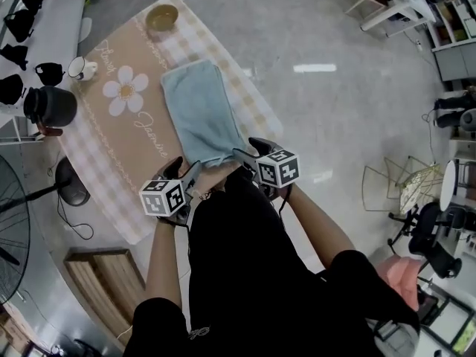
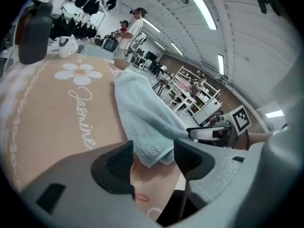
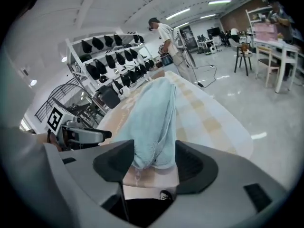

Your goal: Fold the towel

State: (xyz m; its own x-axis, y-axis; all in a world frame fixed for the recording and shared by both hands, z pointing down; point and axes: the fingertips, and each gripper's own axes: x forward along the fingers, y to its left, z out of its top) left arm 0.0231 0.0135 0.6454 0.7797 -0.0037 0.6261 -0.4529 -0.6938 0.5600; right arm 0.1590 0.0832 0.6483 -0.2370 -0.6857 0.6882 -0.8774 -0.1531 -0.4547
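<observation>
On the beige, check-bordered worktop [image 1: 137, 155]: pale blue terry towel [image 1: 197, 110], oblong, lying flat from the far end to the near edge, near end raised. Clamped on its fluffy near corners, jaws only narrowly parted: left hand-held gripper [image 2: 153, 156] and right hand-held gripper [image 3: 153, 158], close side by side.

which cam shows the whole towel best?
Head view: the whole towel shows, flat on the mat, near end at both grippers. The left gripper view shows only a corner clamped in the left gripper; the right gripper view, an edge pinched in the right gripper plus a foreshortened strip.
</observation>
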